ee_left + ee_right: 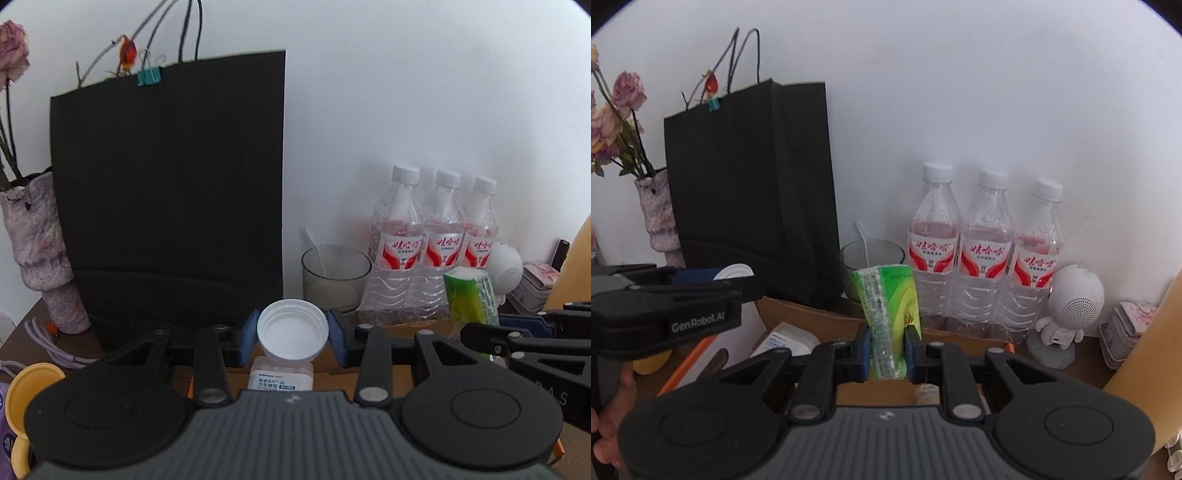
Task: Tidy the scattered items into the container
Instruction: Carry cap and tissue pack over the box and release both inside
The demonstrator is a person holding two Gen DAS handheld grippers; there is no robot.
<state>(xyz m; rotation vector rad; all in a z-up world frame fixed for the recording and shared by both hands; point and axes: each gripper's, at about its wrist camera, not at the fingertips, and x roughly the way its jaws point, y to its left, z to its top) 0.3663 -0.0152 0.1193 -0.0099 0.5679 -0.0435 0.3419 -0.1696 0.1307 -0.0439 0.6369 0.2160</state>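
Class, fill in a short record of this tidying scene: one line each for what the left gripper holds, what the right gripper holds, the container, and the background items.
left gripper: shut on white lid, hollow side facing the camera
right gripper: shut on green packet, held upright
container: cardboard box below both grippers, a white packet already inside
background: black paper bag, glass cup, three water bottles against the wall

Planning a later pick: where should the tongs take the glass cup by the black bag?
Probably the glass cup by its open rim, from above: bag on its left, water bottles on its right, wall behind. Keep clear of the straw leaning inside.
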